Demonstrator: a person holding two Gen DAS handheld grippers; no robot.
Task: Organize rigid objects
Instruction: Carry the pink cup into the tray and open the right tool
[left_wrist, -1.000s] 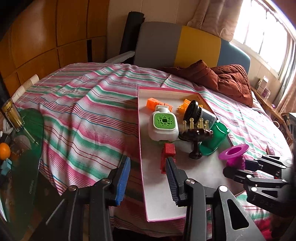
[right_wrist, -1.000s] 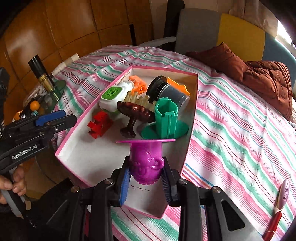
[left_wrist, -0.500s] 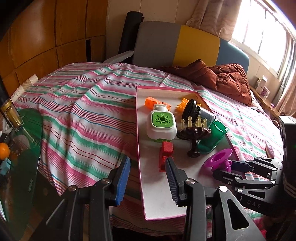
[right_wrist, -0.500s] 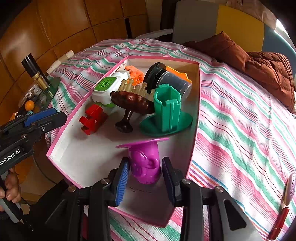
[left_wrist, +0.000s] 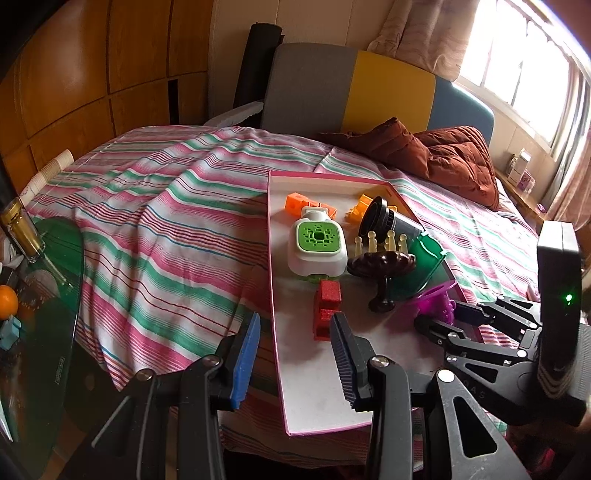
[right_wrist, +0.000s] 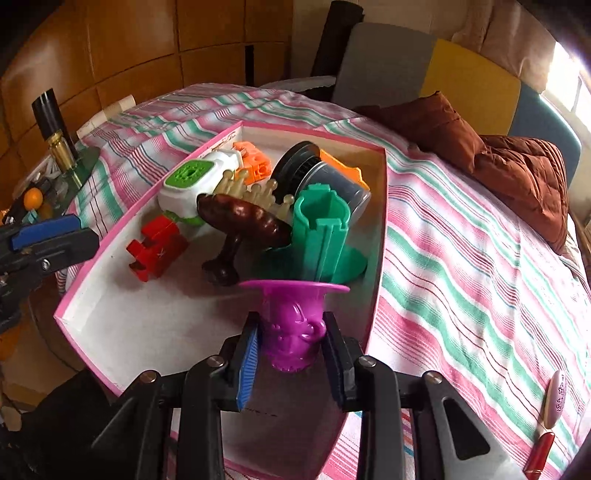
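A pink-rimmed white tray (left_wrist: 280, 373) (right_wrist: 110, 291) lies on the striped bedcloth. In it are a red block (left_wrist: 327, 308) (right_wrist: 157, 249), a white and green box (left_wrist: 317, 245) (right_wrist: 192, 184), orange blocks (left_wrist: 308, 205), a dark brown stand (left_wrist: 382, 267) (right_wrist: 240, 225), a green mould (right_wrist: 325, 232) and a black cylinder (left_wrist: 384, 221). My right gripper (right_wrist: 291, 349) (left_wrist: 441, 317) has its pads around a purple mould (right_wrist: 293, 325) (left_wrist: 434, 301) standing on the tray floor. My left gripper (left_wrist: 295, 354) is open and empty over the tray's left rim.
A brown jacket (left_wrist: 436, 155) lies at the back right by a grey, yellow and blue headboard (left_wrist: 351, 88). A glass side table (left_wrist: 33, 332) with a bottle (left_wrist: 20, 229) and an orange (left_wrist: 7, 301) stands left. A pen (right_wrist: 550, 417) lies on the cloth at right.
My right gripper has lowered the purple mould into the tray near the green mould, and its jaws have opened a little. My left gripper has barely moved.
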